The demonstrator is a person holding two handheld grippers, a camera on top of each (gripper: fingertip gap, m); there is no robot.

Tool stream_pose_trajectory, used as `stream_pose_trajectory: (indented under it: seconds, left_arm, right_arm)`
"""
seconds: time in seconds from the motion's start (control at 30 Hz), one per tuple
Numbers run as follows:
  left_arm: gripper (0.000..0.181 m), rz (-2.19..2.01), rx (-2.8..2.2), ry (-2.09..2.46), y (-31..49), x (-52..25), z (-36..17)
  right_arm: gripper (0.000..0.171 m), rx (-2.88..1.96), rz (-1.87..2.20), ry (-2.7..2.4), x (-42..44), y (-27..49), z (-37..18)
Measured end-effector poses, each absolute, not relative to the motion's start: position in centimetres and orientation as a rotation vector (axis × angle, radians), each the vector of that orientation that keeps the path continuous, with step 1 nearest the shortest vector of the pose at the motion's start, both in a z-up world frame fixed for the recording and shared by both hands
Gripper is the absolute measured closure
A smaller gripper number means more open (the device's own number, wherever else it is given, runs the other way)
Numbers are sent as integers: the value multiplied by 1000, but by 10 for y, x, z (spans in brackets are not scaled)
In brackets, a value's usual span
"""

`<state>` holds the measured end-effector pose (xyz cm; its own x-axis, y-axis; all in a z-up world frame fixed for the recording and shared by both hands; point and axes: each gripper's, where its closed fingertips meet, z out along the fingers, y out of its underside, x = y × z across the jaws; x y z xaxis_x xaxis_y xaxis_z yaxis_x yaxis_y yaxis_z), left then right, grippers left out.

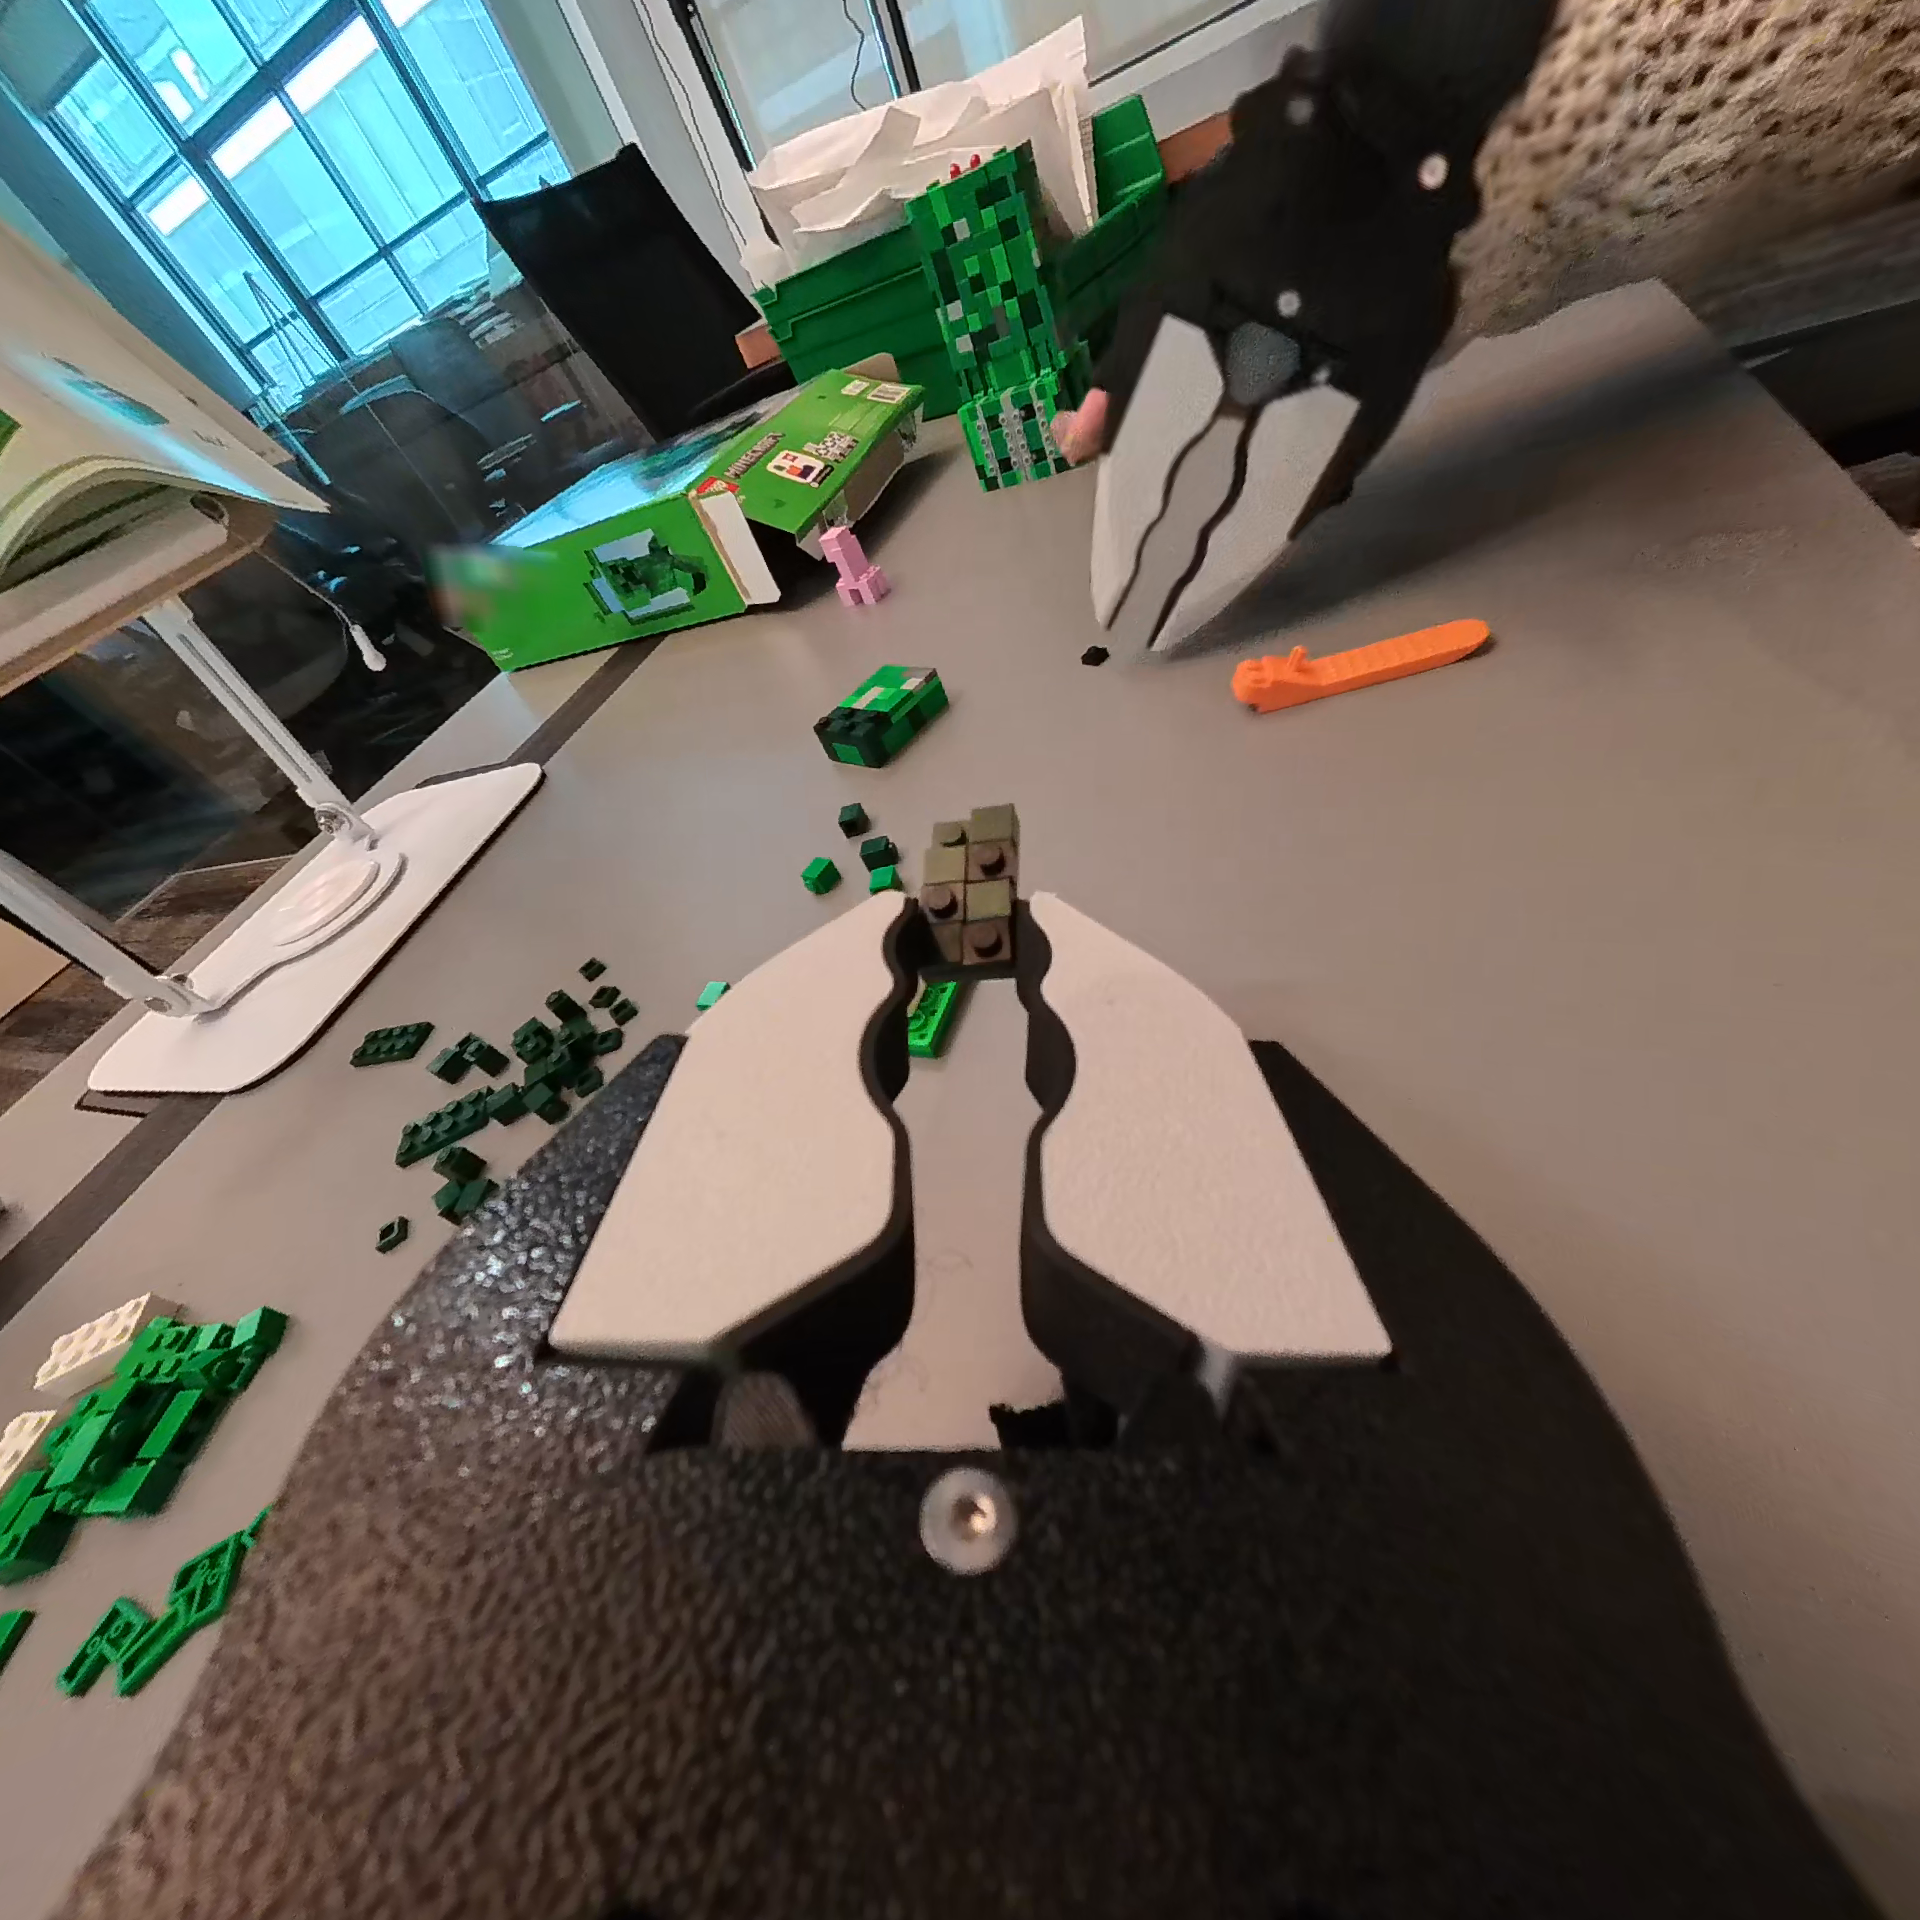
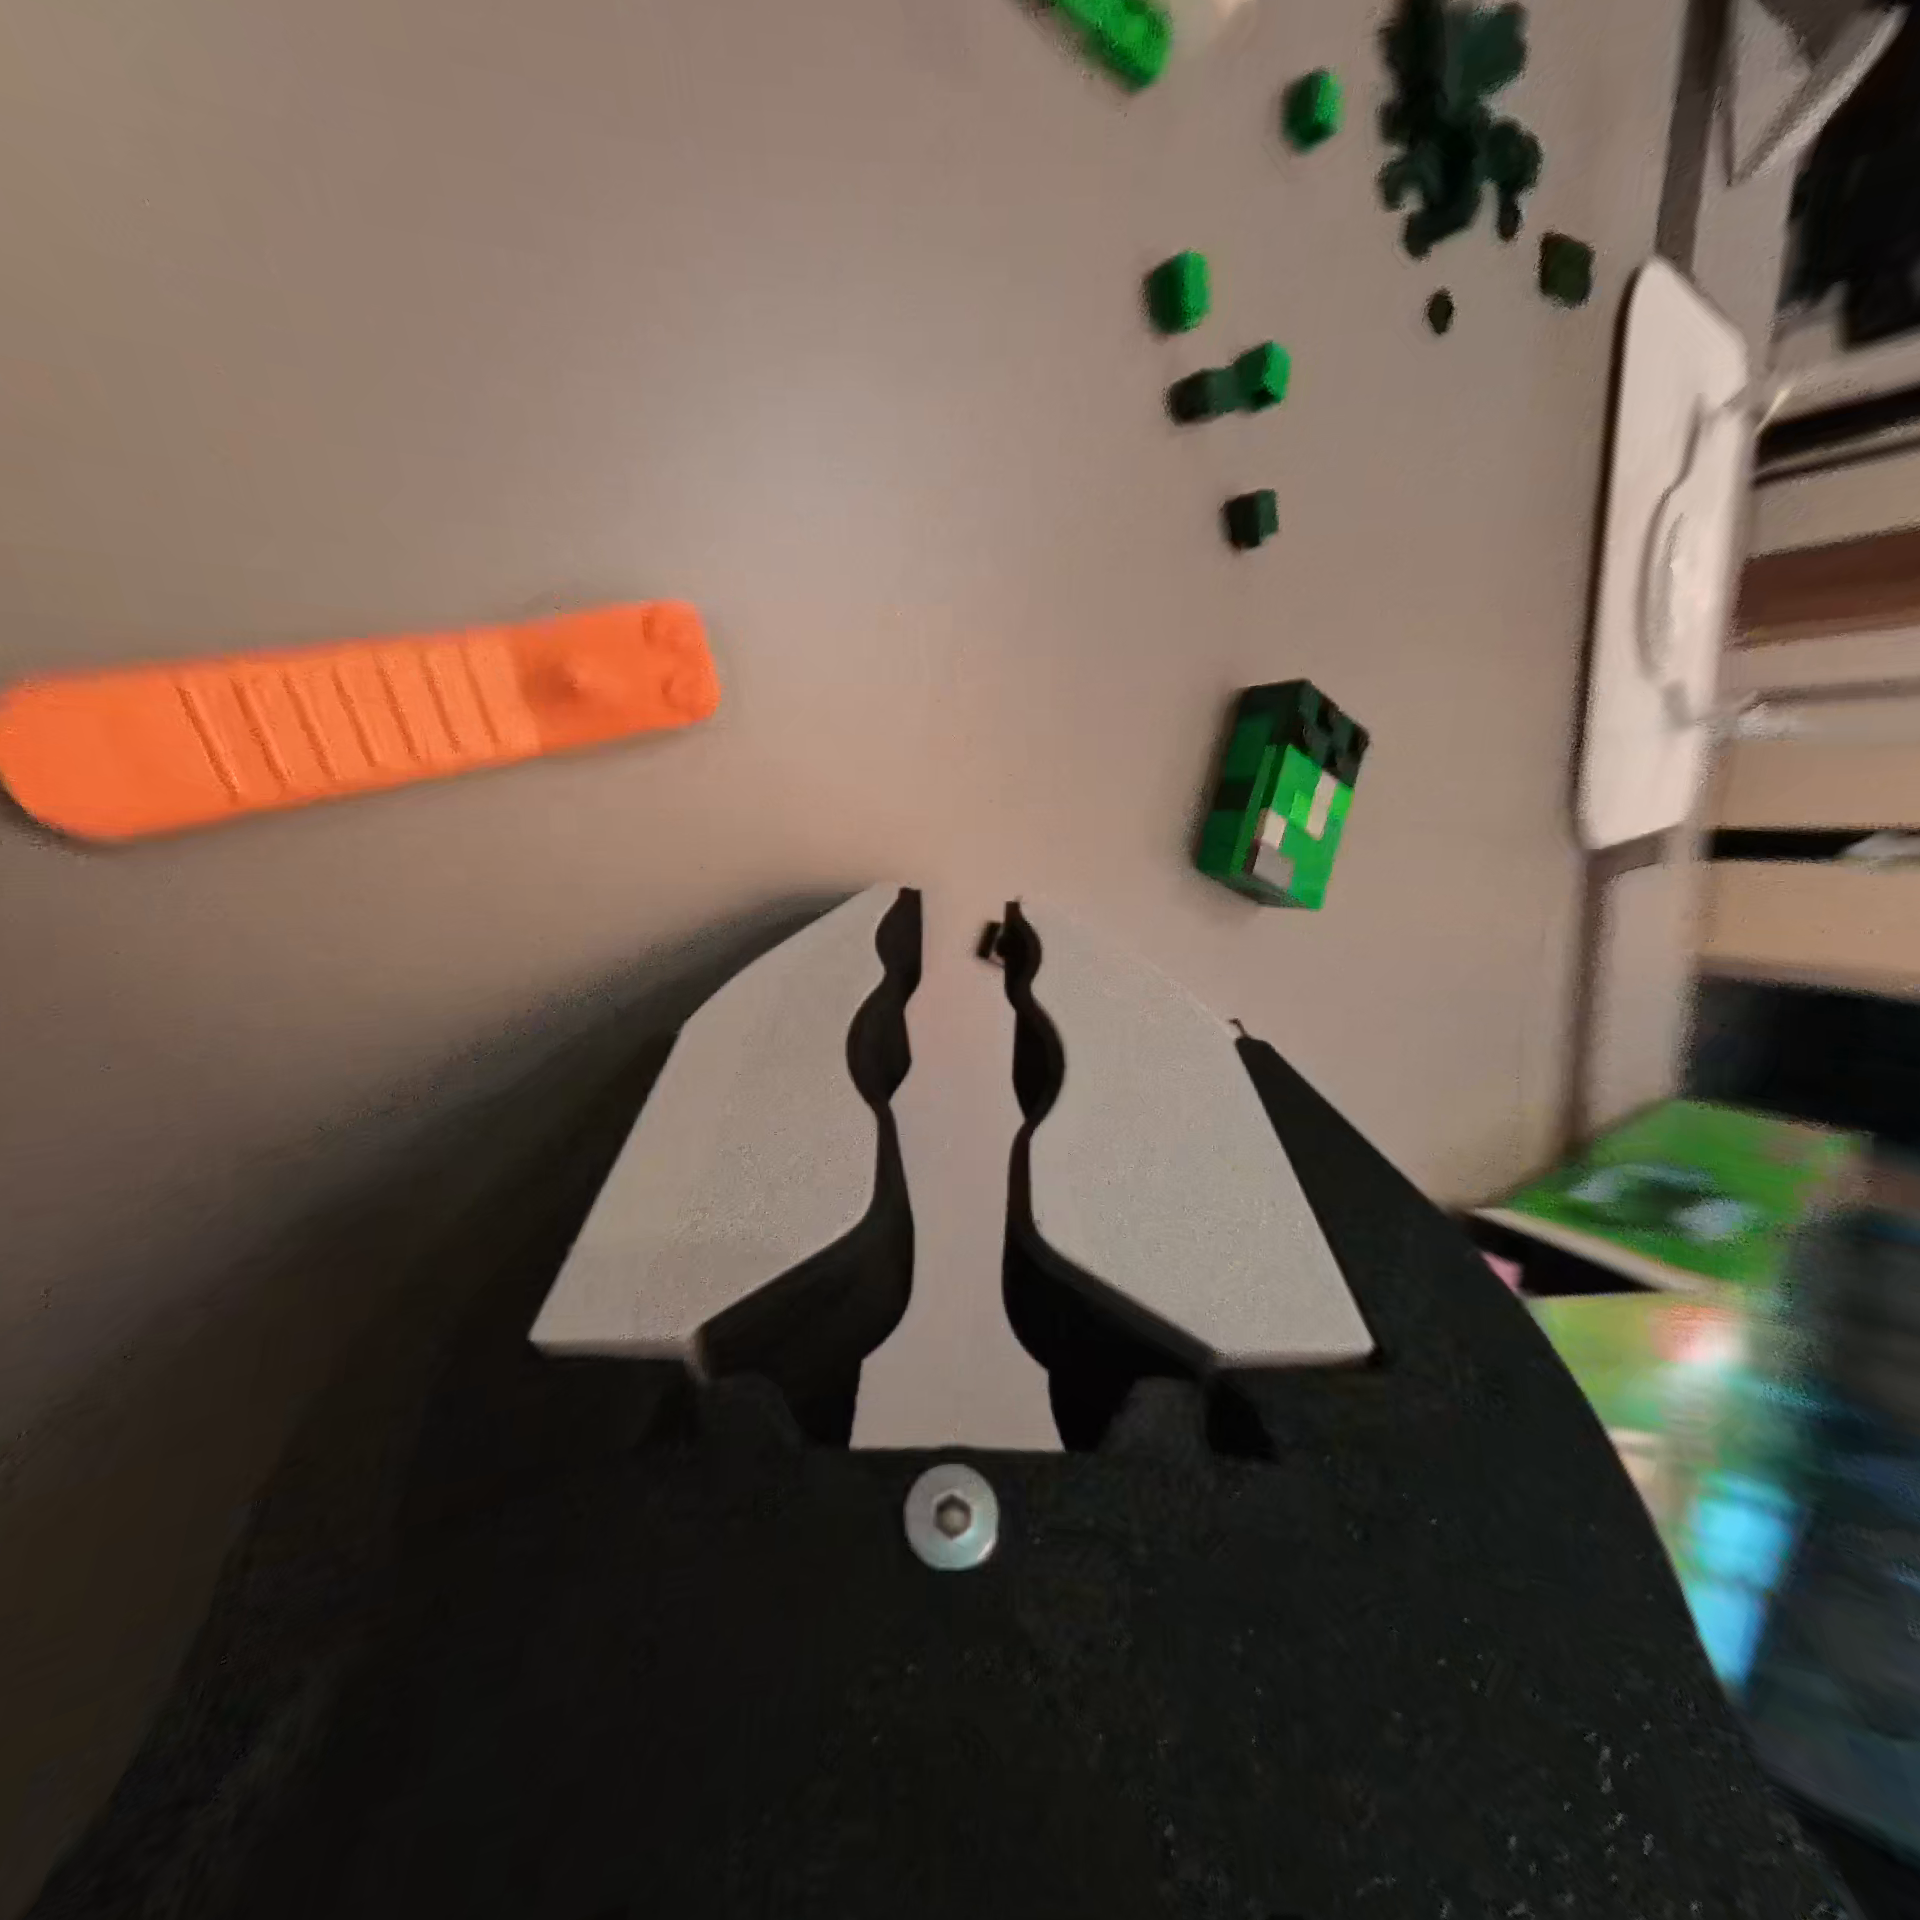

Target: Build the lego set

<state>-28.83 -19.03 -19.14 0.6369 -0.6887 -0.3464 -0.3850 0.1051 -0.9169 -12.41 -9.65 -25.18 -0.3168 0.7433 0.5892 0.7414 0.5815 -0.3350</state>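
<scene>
The left claw [image 1: 966, 920] is clenched on a small olive-grey block [image 1: 974, 883] of stacked bricks, held at the fingertips only, above the surface [image 1: 1455, 1039]. A bright green plate [image 1: 932, 1018] lies directly beneath the left claw.

The right claw [image 2: 961, 920] stands with a narrow gap between its fingers, tips close to the surface. A tiny black piece [image 2: 989, 943] sits just inside its right-hand tip; whether it is gripped or merely lying there cannot be told.

Hazards, as judged:
1. The tip-only grip on the block is shallow. Side load during mating could twist the block out or split its bricks.
2. The black piece is very small. A closing finger may flick it away instead of trapping it.
3. The orange separator [image 2: 353, 717], left of the right claw, and the green cube [image 2: 1278, 795], to its right, may be knocked by a wide sweep.
4. Both views are blurred, so alignment is uncertain.
</scene>
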Motion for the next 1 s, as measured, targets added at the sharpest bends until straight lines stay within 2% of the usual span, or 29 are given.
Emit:
stream_pose_trajectory:
  seconds: [0.13,0.33,0.77,1.0]
  left_arm:
    - [164,-283,-1508,937,-191,-288,-191]
    - [164,-295,-1506,949,-192,-286,-192]
    - [164,-298,-1517,952,-192,-287,-194]
    - [164,-289,-1511,939,-186,-276,-193]
  right_arm:
    - [149,-1558,502,-1811,-125,-87,-239]
    - [151,-1651,777,-1777,-118,-82,-251]
    - [163,-1667,741,-1867,-122,-81,-261]
    - [164,-1590,711,-1874,-122,-81,-255]
